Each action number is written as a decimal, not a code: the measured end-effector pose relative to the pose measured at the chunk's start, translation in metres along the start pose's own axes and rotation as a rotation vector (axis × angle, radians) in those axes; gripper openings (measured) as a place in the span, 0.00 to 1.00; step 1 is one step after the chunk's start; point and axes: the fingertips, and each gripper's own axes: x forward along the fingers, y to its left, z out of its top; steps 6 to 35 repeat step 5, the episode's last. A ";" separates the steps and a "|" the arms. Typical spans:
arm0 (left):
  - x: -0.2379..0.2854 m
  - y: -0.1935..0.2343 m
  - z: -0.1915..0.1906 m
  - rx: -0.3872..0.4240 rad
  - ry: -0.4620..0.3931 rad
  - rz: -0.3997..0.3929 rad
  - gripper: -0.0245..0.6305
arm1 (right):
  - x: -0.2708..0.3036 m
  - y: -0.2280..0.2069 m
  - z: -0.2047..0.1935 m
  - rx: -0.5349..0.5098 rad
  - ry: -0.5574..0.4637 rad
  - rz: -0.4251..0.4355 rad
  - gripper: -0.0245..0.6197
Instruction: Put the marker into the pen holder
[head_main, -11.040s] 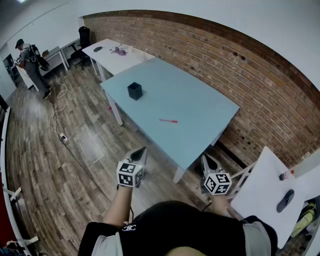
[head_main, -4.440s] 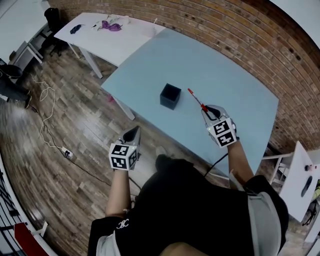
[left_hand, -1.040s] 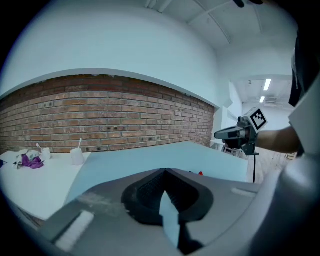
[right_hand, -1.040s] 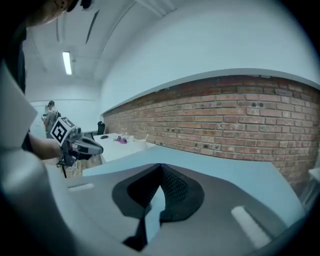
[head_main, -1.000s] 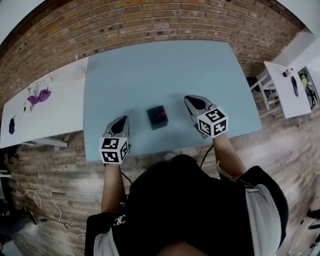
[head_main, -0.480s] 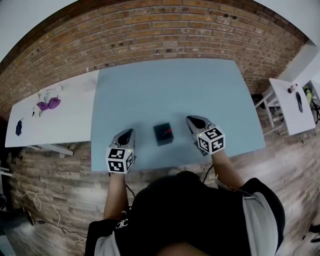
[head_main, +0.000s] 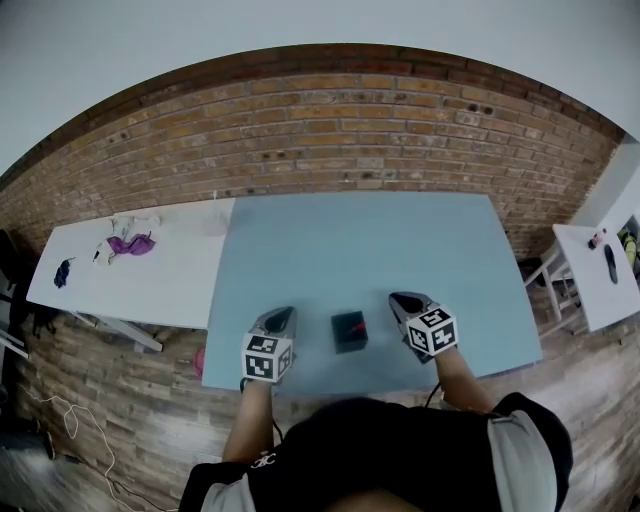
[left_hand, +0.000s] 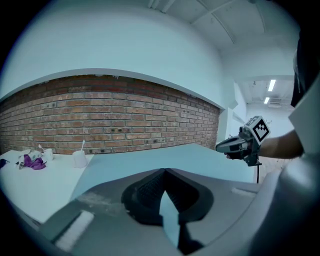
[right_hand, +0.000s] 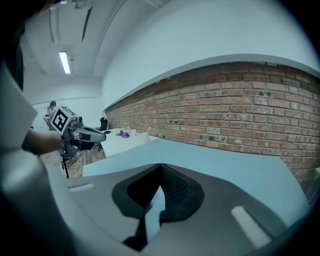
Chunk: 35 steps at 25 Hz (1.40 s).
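Both grippers are staying clenched and empty, the left gripper (head_main: 280, 317) and right gripper (head_main: 404, 301) flanking the pen holder (head_main: 346, 336). The marker (head_main: 357, 326), carried by the right one earlier, is now sitting inside, so the task is looking done.

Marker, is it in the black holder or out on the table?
In. A bit of the red marker shows inside the top of the black pen holder on the blue table.
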 end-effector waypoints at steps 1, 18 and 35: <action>0.001 0.001 0.001 -0.001 0.000 -0.001 0.04 | 0.001 -0.001 0.000 0.000 0.002 -0.002 0.05; 0.003 0.002 0.007 0.007 -0.002 -0.007 0.04 | 0.003 -0.005 0.004 0.003 0.003 -0.008 0.05; 0.003 0.002 0.007 0.007 -0.002 -0.007 0.04 | 0.003 -0.005 0.004 0.003 0.003 -0.008 0.05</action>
